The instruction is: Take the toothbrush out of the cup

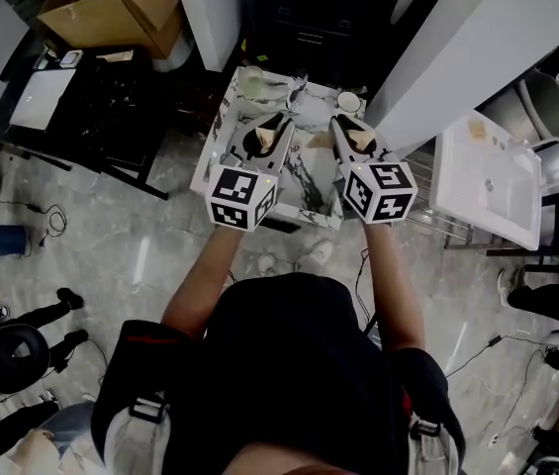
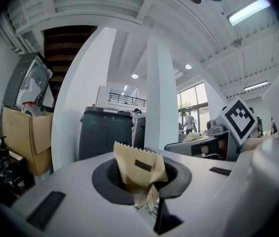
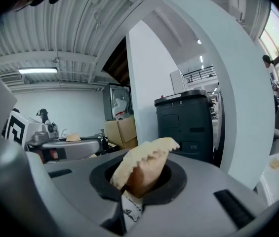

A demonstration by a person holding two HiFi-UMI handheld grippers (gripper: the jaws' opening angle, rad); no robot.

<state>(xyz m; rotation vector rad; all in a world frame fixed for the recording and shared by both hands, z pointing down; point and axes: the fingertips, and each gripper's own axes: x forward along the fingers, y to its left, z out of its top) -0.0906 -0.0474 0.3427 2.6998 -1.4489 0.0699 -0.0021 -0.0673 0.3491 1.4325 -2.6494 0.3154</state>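
In the head view a small marble-topped table point(image 1: 222, 137) stands in front of me. A clear cup point(image 1: 250, 82) sits at its back left corner and a white cup point(image 1: 349, 101) at its back right. No toothbrush can be made out at this size. My left gripper point(image 1: 284, 119) and right gripper point(image 1: 338, 122) hover side by side above the table, short of both cups. In the left gripper view the tan pads point(image 2: 135, 168) meet with nothing between them. The right gripper view shows its pads point(image 3: 144, 169) likewise pressed together and empty.
A cardboard box point(image 1: 111, 13) and a black desk point(image 1: 71, 97) stand at the back left. A white washbasin unit point(image 1: 487, 181) is to the right. A dark bin point(image 2: 104, 132) and a white pillar point(image 2: 161, 93) rise behind the table. People's legs point(image 1: 32, 315) are at the left.
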